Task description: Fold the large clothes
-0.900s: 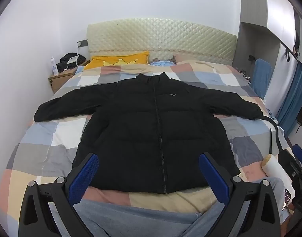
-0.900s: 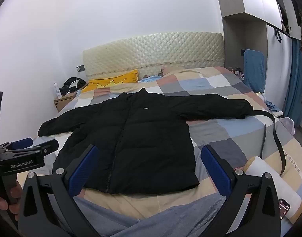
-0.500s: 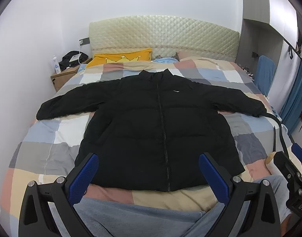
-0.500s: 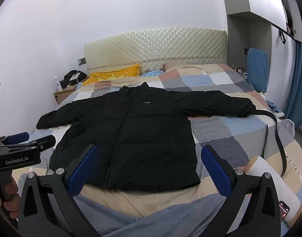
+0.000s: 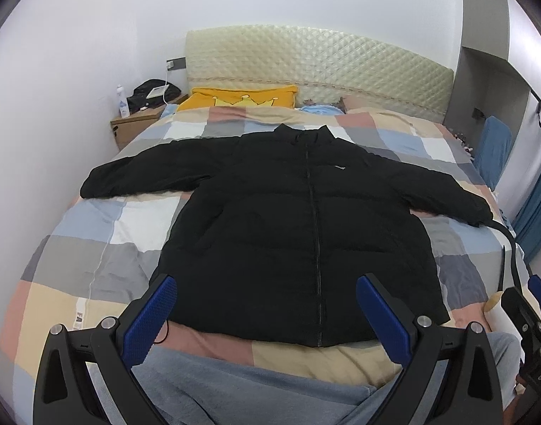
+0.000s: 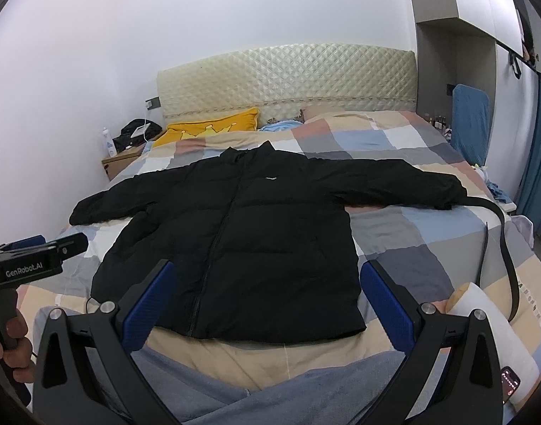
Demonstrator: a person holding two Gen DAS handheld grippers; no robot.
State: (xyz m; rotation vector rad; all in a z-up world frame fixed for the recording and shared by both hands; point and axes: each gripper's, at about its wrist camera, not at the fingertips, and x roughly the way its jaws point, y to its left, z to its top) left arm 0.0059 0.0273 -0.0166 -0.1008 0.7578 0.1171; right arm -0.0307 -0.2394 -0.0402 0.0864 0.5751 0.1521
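The black puffer jacket [image 5: 305, 233] lies flat and front-up on the checked bedspread [image 5: 93, 248], zipped, collar toward the quilted headboard [image 5: 320, 60] and hem toward you, so its long body axis runs straight away from both of your grippers while the two sleeves stretch out crosswise, parallel to the headboard. Your left gripper [image 5: 266, 313] hangs above the hem with its jaws spread wide and nothing between them; the zip line sits a little right of its centre. Your right gripper [image 6: 266, 301] is likewise wide open and empty, framing the hem on the side of the jacket nearer the blue curtain. Neither touches the cloth. Judging from this, the first fold turns on the sleeves: the sleeve [image 5: 142, 177] that ends on the nightstand side of the headboard is the nearer reach for your left hand, and the opposite sleeve [image 6: 405, 184], whose cuff lies just beside a black belt [image 6: 507, 258], falls to your right. Mind that belt when you close on the cuff.
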